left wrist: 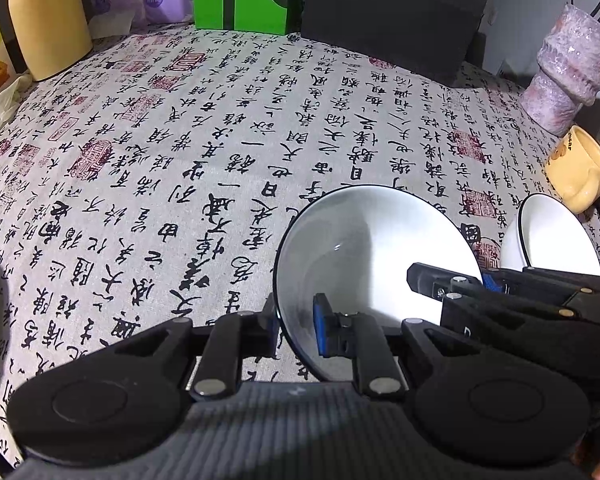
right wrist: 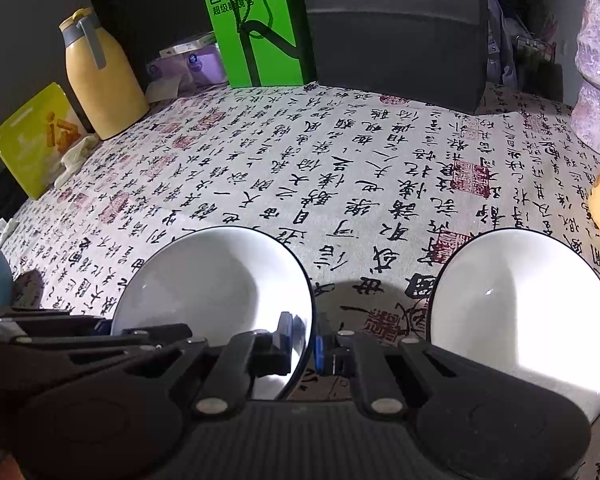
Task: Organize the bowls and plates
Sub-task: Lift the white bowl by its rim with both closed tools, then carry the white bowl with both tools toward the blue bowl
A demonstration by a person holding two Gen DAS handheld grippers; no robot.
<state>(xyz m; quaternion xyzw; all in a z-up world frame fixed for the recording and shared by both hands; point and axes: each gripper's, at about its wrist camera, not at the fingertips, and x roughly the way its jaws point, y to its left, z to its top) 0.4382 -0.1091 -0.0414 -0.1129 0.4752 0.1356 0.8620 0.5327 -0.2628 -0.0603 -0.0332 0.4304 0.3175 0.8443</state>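
Both tongs are clamped on the same white bowl, one on each side of its dark rim. The left tongs (left wrist: 296, 326) pinch the bowl (left wrist: 364, 256) at its left edge, one blue pad inside the bowl and the other finger outside. The right tongs (right wrist: 304, 340) pinch its right edge in the same manner. A second white bowl (right wrist: 520, 320) sits just beside the first on the table (right wrist: 300, 168), which is covered with a calligraphy-printed cloth.

The main risk, as I judge it, lies in the two hands working against each other. If one lifts or pulls sooner than the other, the thin glazed rim could slide out of a pad and the bowl could tip or drop onto the table. Each grip holds only a narrow strip of rim (smooth ceramic offers little friction), so a twist of either wrist might be enough to lose it.

The neighbouring bowl is close, so a sideways swing could knock rim against rim. The yellow mug (left wrist: 580, 168) near the second bowl and the purple vase (left wrist: 568, 76) behind it stand close enough that a wide swing to that side might clip them.
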